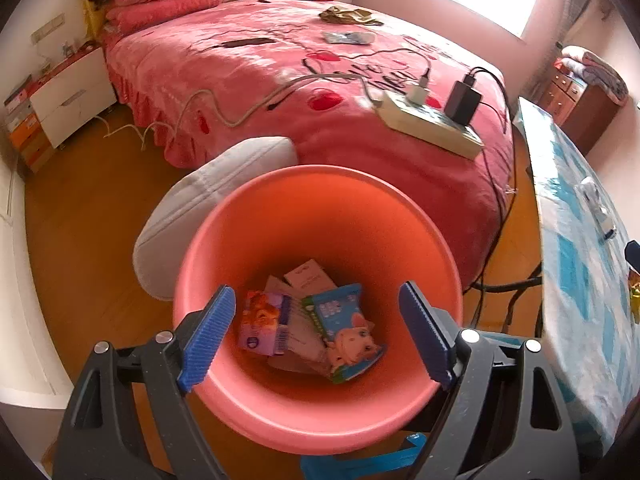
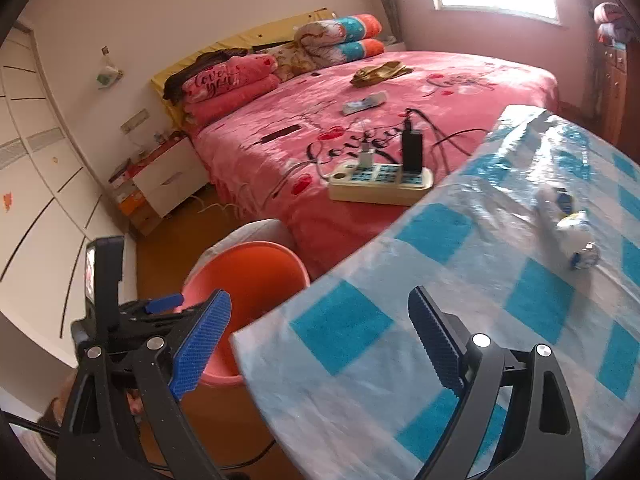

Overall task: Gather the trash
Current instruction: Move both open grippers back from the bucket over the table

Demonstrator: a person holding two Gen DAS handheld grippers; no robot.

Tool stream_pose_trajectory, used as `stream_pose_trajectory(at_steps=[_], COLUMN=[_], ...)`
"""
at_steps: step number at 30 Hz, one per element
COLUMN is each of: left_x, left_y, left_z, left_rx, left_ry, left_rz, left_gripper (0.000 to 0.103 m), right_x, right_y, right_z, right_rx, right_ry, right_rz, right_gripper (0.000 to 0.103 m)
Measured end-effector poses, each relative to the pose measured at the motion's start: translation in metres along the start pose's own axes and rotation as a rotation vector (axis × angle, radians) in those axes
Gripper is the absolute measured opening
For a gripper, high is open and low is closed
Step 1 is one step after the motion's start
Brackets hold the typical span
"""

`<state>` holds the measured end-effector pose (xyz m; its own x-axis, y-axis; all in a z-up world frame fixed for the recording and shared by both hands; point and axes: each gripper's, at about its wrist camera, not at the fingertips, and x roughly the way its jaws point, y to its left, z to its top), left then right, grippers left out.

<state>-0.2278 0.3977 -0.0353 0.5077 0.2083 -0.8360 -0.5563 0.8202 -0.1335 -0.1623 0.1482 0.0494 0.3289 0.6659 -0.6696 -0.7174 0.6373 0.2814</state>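
Note:
A pink trash bin (image 1: 320, 200) stands on the wood floor by the bed. Inside lie a blue snack packet (image 1: 348, 332), a purple packet (image 1: 262, 322) and some paper. My left gripper (image 1: 316, 336) is open and empty, right above the bin mouth. In the right wrist view the bin (image 2: 256, 268) shows left of the table edge, with the left gripper (image 2: 132, 312) beside it. My right gripper (image 2: 320, 340) is open and empty over the blue-checked tablecloth (image 2: 500, 280). A crumpled white and blue wrapper (image 2: 572, 228) lies on the table, ahead to the right.
A pink bed (image 1: 280, 80) holds a power strip with chargers (image 1: 432, 120), cables, a flat packet (image 1: 348, 38) and an olive cloth (image 1: 348, 16). A white cushion (image 1: 208, 200) leans behind the bin. A white nightstand (image 1: 72, 96) stands at left, white cabinets (image 2: 36, 184) along the wall.

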Motion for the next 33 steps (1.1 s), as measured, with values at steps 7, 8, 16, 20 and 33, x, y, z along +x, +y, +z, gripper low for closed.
stream_pose_trajectory(at_steps=[7,8,16,20,33], left_x=[-0.01,-0.012,-0.027,-0.034,-0.047], left_y=[-0.031,-0.037,-0.075,-0.091,-0.145], left_z=[0.005,0.006,0.009,0.008,-0.001], left_rx=[0.061,0.07,0.137,0.166,0.275], left_ry=[-0.014,-0.018,-0.035,-0.043,-0.044], left_rz=[-0.037,-0.043,-0.073,-0.088,-0.106], left_gripper=[0.085,0.085,0.085,0.085,0.085], right_x=[-0.017,-0.019,-0.039,-0.048,-0.08], right_y=[-0.013,-0.015,-0.032,-0.04,-0.073], right_z=[-0.017,-0.018,-0.028,-0.033,-0.048], right_rx=[0.002,0.006,0.048,0.06,0.12], right_ry=[-0.033,-0.036,-0.077,-0.098,-0.169], right_rz=[-0.045,-0.046,-0.076,-0.097,-0.141], right_gripper=[0.09,0.09,0.09,0.09,0.09])
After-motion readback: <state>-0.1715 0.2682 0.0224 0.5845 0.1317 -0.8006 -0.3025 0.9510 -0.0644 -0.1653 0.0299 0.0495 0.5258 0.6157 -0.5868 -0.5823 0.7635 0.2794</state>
